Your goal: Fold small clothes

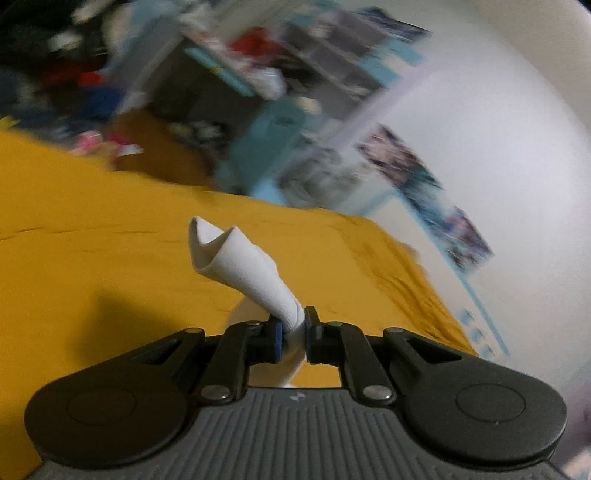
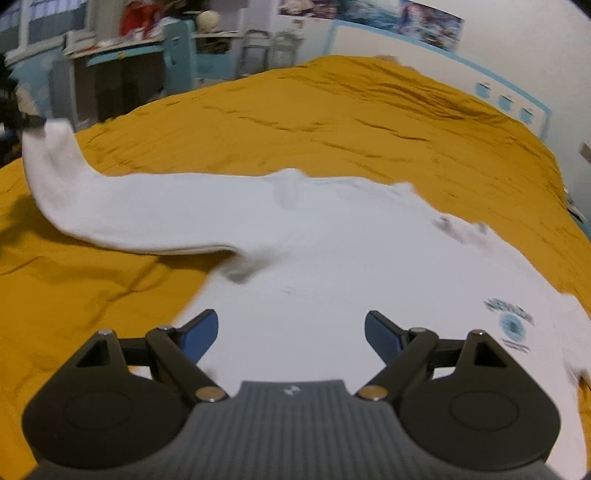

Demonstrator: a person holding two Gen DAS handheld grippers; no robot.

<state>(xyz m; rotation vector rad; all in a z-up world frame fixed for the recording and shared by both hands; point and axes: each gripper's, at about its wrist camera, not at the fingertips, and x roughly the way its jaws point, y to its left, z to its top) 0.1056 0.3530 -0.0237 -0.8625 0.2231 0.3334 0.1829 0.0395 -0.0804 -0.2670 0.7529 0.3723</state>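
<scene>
One white shirt (image 2: pixel 332 266) sprawls across the mustard bed (image 2: pixel 332 118), its sleeve (image 1: pixel 243 266) pinched shut in the left gripper (image 1: pixel 293 332) (a thin hold that could slip mid-fold); the right gripper (image 2: pixel 291 332) hovers, jaws spread and empty.

A lived-in bedroom at home: a bed under a rumpled mustard-yellow bedspread (image 2: pixel 332 110) fills the floor, posters (image 2: pixel 406 14) line the white wall above a pale blue border, and cluttered turquoise shelving (image 2: pixel 177 48) stands beyond the bed's far edge.
</scene>
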